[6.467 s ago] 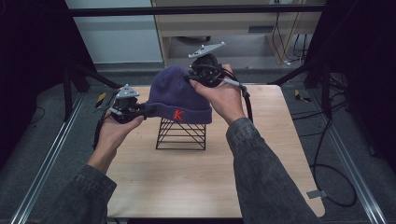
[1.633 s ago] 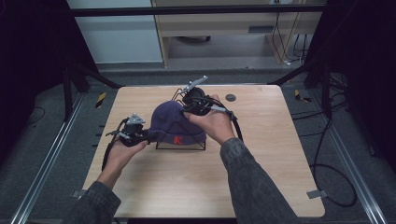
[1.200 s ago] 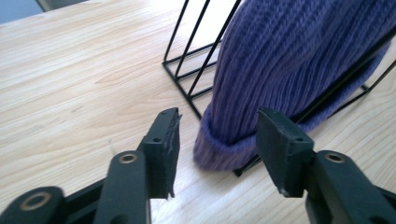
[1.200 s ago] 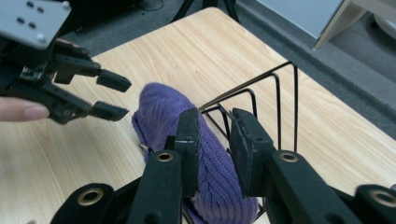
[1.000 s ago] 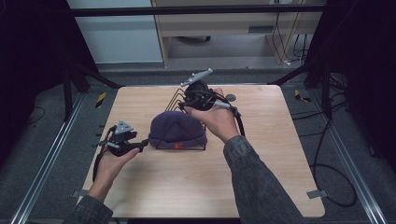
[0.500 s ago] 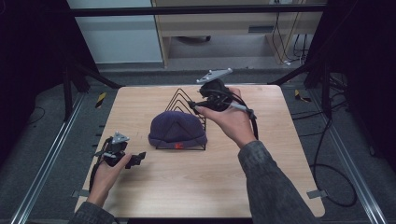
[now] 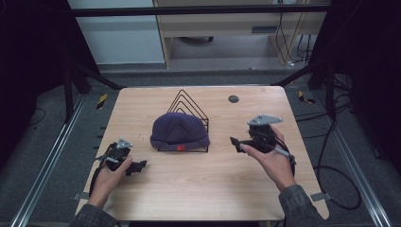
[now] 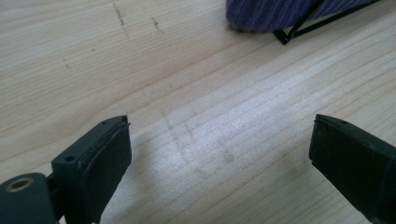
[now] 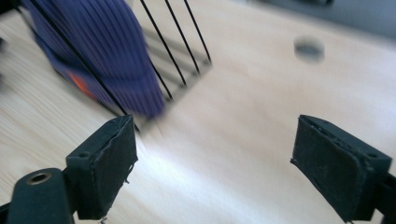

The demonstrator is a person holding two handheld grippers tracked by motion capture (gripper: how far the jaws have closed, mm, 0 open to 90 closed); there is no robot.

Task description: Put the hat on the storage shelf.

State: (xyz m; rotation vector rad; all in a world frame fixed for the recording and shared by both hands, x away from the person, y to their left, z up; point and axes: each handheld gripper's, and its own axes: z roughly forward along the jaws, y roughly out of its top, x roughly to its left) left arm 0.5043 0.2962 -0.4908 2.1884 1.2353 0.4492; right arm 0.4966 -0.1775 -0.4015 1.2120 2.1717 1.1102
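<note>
A purple knit beanie (image 7: 179, 130) with a small red mark is draped over the front of a black wire rack (image 7: 190, 101) at the table's centre. My left gripper (image 7: 140, 166) rests low at the front left, apart from the beanie. Its jaws have just been opening and stand open over bare wood (image 8: 219, 154), with the beanie's hem (image 8: 280, 11) farther off. My right gripper (image 7: 233, 141) hovers to the right of the rack. Its jaws have just been opening too, with nothing between them (image 9: 215, 158). The beanie (image 9: 102, 46) and rack wires (image 9: 182, 42) lie ahead to its left.
The wooden table (image 7: 198, 189) has a small dark round hole (image 7: 233, 99) near its back edge, also in the right gripper view (image 9: 309, 48). Metal rails run along both sides of the table, and cables lie on the floor at the right.
Both grippers have let go of the beanie, which now sits on the rack. The right hand swung from behind the rack to its right and lower. The left hand drew back toward the front left.
</note>
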